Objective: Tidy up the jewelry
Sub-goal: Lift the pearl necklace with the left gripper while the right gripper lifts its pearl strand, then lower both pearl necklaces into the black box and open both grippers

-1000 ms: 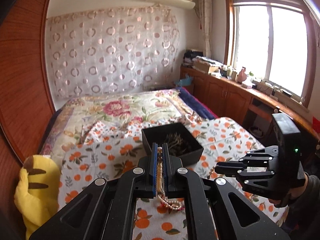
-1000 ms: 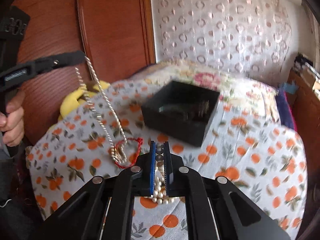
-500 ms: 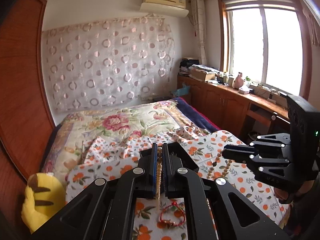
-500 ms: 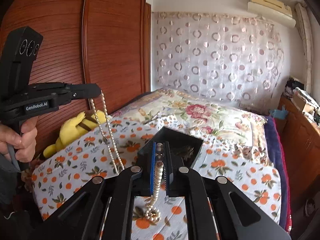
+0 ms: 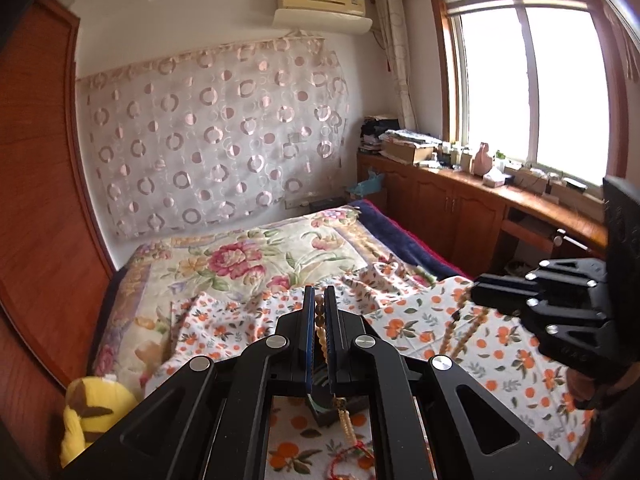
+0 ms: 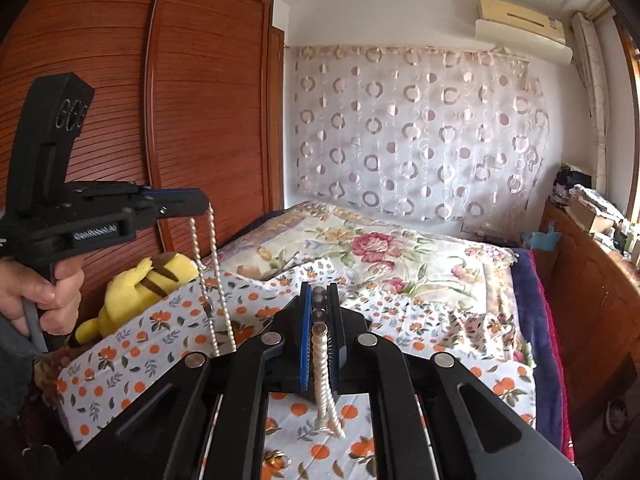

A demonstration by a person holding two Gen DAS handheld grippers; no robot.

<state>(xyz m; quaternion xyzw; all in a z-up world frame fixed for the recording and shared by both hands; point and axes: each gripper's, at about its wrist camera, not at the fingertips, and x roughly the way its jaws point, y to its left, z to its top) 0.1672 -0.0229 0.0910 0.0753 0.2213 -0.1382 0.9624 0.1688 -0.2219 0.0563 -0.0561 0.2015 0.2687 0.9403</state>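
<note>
My left gripper [image 5: 319, 304] is shut on a pearl necklace [image 5: 321, 334] that hangs down from it, with a gold clasp [image 5: 341, 405] below. In the right wrist view the left gripper [image 6: 202, 201] holds the strands [image 6: 214, 280] high over the bed. My right gripper [image 6: 319, 294] is shut on another part of the pearl necklace [image 6: 321, 368], which dangles under it. It shows in the left wrist view [image 5: 478, 286] with beads [image 5: 460, 330] hanging. The black jewelry box [image 5: 325, 410] is mostly hidden under the left gripper. A red cord bracelet [image 5: 352, 454] lies on the cloth.
An orange-print cloth [image 6: 420, 360] covers the bed's near part, with a floral quilt [image 5: 260, 256] behind. A yellow plush toy [image 6: 140, 288] lies at the left by the wooden wardrobe [image 6: 120, 120]. A wooden counter [image 5: 520, 200] with clutter runs under the window on the right.
Both grippers have risen and tilted up, lifting the necklace off the cloth. The black box has dropped out of sight beneath them.
</note>
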